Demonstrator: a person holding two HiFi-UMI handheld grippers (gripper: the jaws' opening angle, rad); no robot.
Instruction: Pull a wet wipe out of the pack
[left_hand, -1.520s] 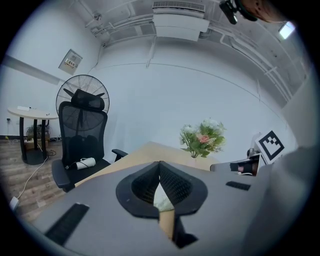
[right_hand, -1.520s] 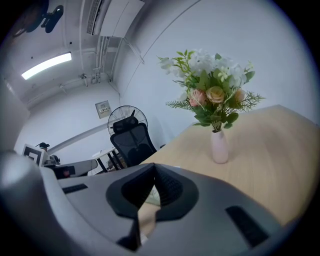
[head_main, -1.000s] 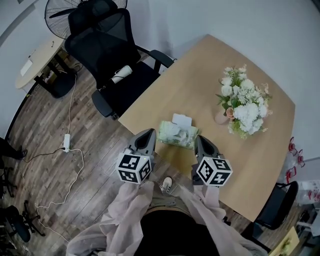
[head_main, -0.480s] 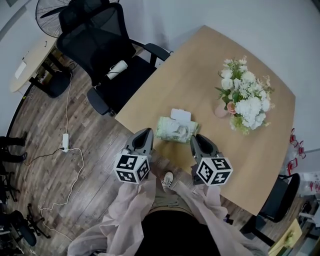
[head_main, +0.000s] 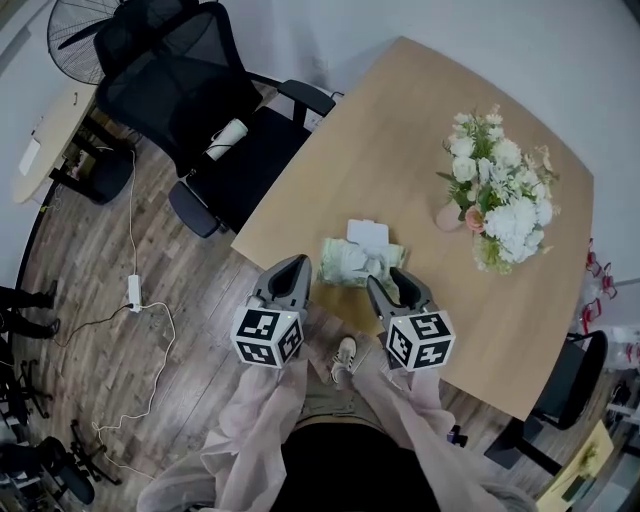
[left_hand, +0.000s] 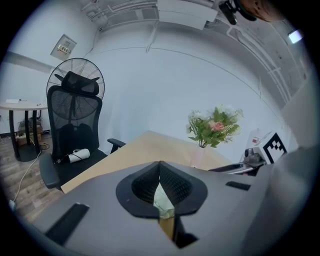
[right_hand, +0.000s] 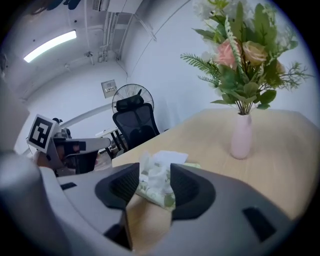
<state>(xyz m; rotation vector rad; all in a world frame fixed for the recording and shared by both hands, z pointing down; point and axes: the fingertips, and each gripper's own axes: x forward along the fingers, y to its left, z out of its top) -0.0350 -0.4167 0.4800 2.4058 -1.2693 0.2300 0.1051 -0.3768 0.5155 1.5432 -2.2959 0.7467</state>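
Note:
A green wet wipe pack (head_main: 350, 263) lies near the front edge of the wooden table (head_main: 400, 130). Its white lid flap (head_main: 367, 233) is folded back and a crumpled wipe tuft (right_hand: 150, 176) sticks up from it. My right gripper (head_main: 390, 283) is at the pack's near right end, and its jaws are opening. In the right gripper view (right_hand: 155, 170) the tuft and pack show in the gap, with the pads not pressing on them. My left gripper (head_main: 298, 264) hovers just left of the pack with its tips together (left_hand: 160, 165); a sliver of the pack (left_hand: 163, 198) shows behind them.
A pink vase of flowers (head_main: 495, 190) stands at the right of the table. A black office chair (head_main: 215, 120) with a white roll on its seat stands at the table's left corner. A fan, a small round table (head_main: 45, 140) and floor cables lie further left.
The right gripper's jaws have opened from shut, and it has moved left and closer to the pack. The left gripper has shifted only slightly.

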